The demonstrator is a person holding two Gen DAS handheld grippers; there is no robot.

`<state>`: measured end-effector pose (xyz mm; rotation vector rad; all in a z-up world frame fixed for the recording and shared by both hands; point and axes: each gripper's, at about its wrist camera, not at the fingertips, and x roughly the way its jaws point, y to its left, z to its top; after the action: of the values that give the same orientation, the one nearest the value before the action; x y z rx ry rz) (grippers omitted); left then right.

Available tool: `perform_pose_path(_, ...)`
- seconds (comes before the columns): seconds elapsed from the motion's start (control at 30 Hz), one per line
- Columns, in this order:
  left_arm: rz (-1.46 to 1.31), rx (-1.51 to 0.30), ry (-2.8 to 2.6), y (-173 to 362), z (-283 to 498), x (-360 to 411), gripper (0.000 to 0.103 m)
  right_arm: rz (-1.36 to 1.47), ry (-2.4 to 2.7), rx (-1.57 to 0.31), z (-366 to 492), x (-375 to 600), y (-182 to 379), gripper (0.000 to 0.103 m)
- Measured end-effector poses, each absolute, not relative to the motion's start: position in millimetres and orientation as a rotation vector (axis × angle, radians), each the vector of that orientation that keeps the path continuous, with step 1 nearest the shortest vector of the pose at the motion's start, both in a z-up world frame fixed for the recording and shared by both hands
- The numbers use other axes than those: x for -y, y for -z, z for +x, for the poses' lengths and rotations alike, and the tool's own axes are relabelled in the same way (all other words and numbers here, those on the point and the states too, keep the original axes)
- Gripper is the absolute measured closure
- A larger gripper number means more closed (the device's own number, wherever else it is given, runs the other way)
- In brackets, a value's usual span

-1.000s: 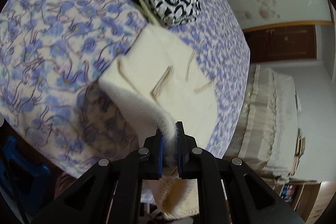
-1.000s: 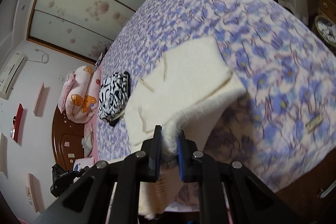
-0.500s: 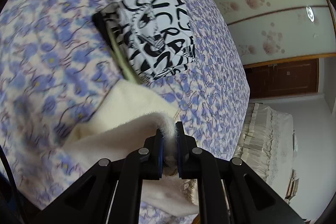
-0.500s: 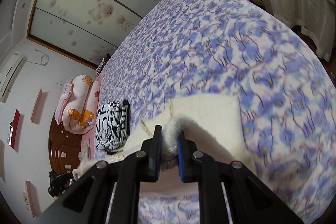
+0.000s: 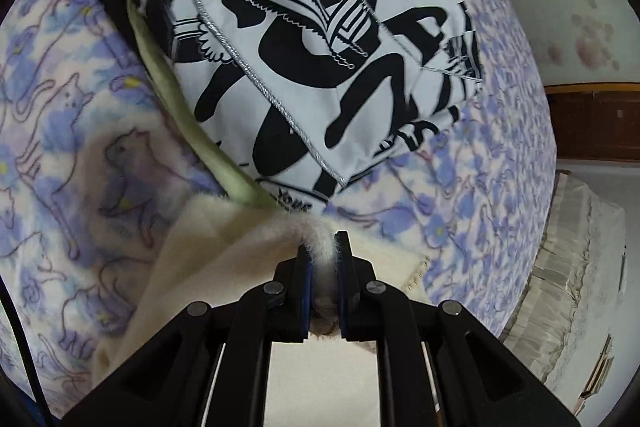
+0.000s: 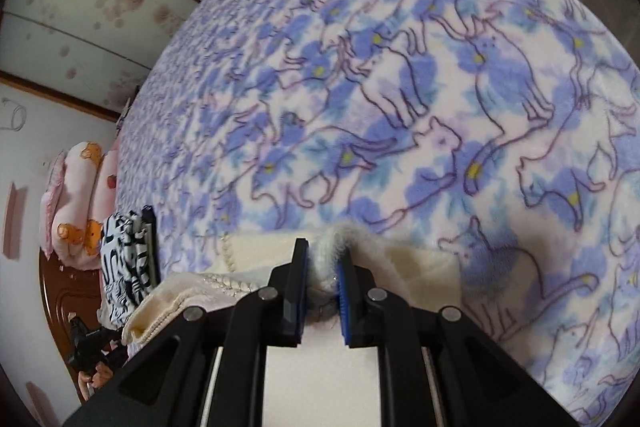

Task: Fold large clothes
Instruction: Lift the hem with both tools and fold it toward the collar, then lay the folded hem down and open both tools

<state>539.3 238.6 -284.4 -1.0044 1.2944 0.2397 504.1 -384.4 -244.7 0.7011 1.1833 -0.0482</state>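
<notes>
On the left side of the bed, in the left wrist view, the purple blanket [image 5: 52,131] with a cat and flower print covers the mattress. On it lies a folded black-and-white garment [image 5: 320,39], with a pale green layer [image 5: 180,115] showing along its left edge and a black layer at the far corner. Just in front of this pile, the cream fleece garment [image 5: 208,267] lies on the blanket, and its far edge touches or nearly touches the green layer. The left gripper [image 5: 323,251] has its jaws pressed together on a fluffy fold of the cream fleece garment, and the fabric bulges out between the blue pads. To the right of the bed, a pale cover [image 5: 580,267] hangs over some furniture.

In the right wrist view, at the far left, pink pillows [image 6: 76,195] lie near the head of the bed, and the black-and-white garment sits beside them. The cream fleece garment spreads from there toward the middle, with a stitched hem [image 6: 224,283] turned up. The right gripper [image 6: 323,259] also pinches a fold of the cream fleece between its pads. To the right, the blanket is bare.
</notes>
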Motion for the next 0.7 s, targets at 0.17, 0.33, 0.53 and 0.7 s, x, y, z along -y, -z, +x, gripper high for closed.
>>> perform_pose_path(0.17, -0.857, -1.352, -0.209, 299, 563, -226, 0.088, 0.620, 0.084, -1.246, 518, 376, 263, 0.089)
perform_pose_path(0.33, -0.754, -1.365, -0.170, 290, 568, -215, 0.076, 0.573, 0.097, -1.259, 521, 371, 260, 0.086)
perform_pose_path(0.53, -0.600, -1.271, -0.151, 252, 551, -201, 0.010, 0.513, 0.072, -1.174, 505, 366, 227, 0.056)
perform_pose_path(0.7, -0.512, -1.136, -0.090, 216, 518, -191, 0.010, 0.455, 0.032, -1.069, 471, 353, 194, 0.048)
